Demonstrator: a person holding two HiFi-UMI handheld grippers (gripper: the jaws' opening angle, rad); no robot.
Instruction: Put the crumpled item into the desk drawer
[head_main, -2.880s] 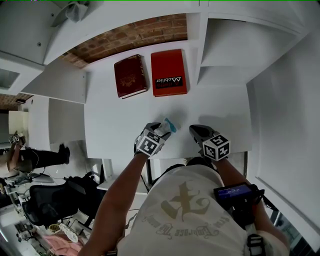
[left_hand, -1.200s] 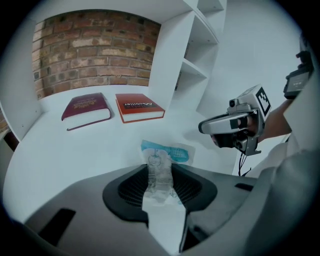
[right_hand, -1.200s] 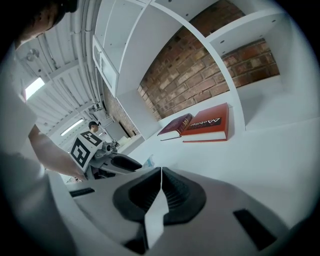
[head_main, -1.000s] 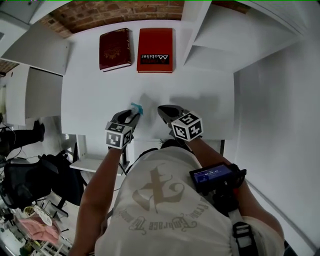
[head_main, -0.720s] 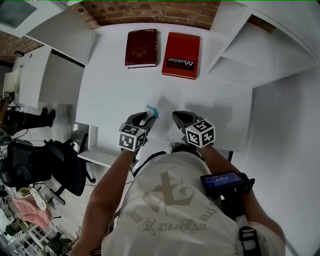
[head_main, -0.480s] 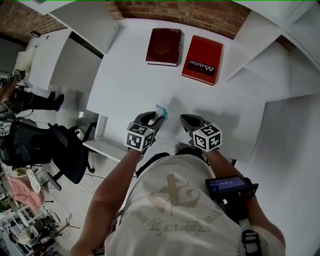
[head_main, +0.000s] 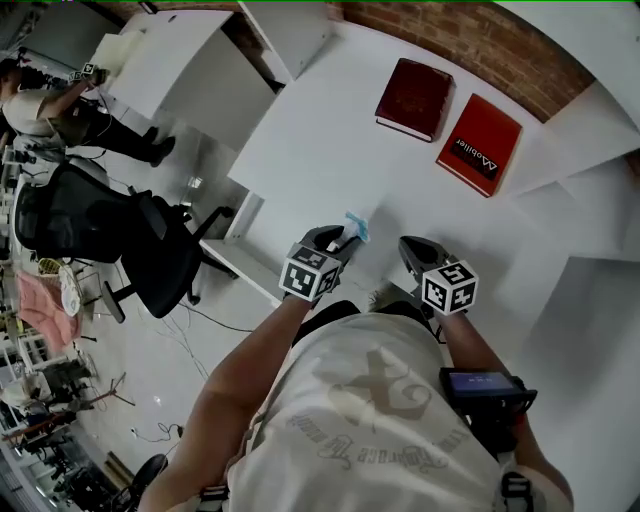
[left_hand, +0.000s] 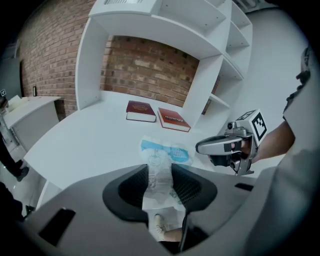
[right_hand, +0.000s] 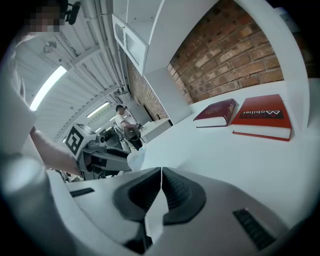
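The crumpled item (head_main: 357, 226), a white and blue plastic packet, is pinched between the jaws of my left gripper (head_main: 345, 236) just above the white desk's (head_main: 320, 150) front edge. In the left gripper view the packet (left_hand: 161, 162) runs up between both pads and sticks out past the tips of the left gripper (left_hand: 160, 186). My right gripper (head_main: 409, 249) hovers beside it to the right, jaws shut with nothing in them; its own view shows the right gripper's (right_hand: 161, 187) pads touching. No drawer is plainly visible.
A dark red book (head_main: 413, 86) and a red book (head_main: 480, 146) lie side by side at the desk's back, by the brick wall. A black office chair (head_main: 150, 250) stands on the floor to the left. White shelves rise at the right.
The head view has swung left, bringing the chair and floor into sight. Both grippers have shifted together along the desk's front edge, the left one keeping hold of the packet.
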